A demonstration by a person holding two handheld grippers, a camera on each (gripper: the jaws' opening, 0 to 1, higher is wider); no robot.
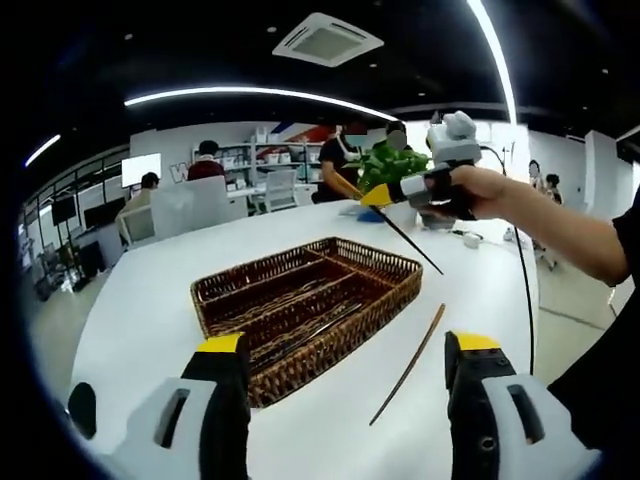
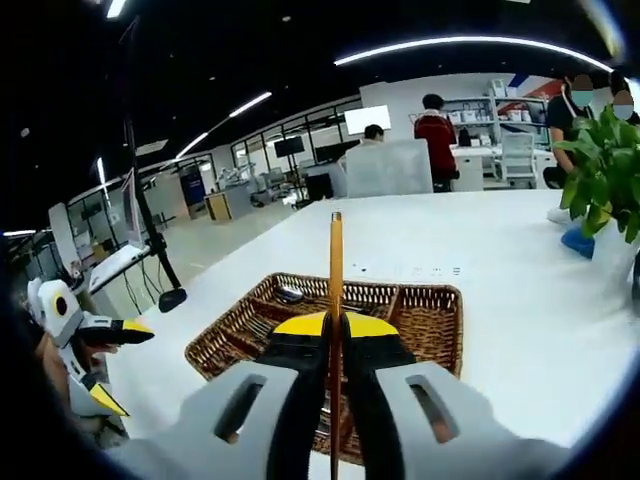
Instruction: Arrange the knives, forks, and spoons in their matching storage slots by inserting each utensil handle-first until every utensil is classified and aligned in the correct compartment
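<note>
A white tabletop (image 1: 150, 310) runs back toward a leafy green plant (image 2: 600, 170) beside a small blue object (image 2: 580, 242). Beyond it, seated people face desks with monitors (image 2: 365, 118) and white shelving (image 1: 255, 160). A ceiling air vent (image 1: 327, 39) sits between long strip lights (image 1: 250, 95).

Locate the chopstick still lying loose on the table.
In the left gripper view, the loose chopstick lies on the white table just right of the wicker basket, ahead of the open left gripper.

No lettering can be read anywhere; the far wall's sign (image 1: 178, 173) is too blurred
</note>
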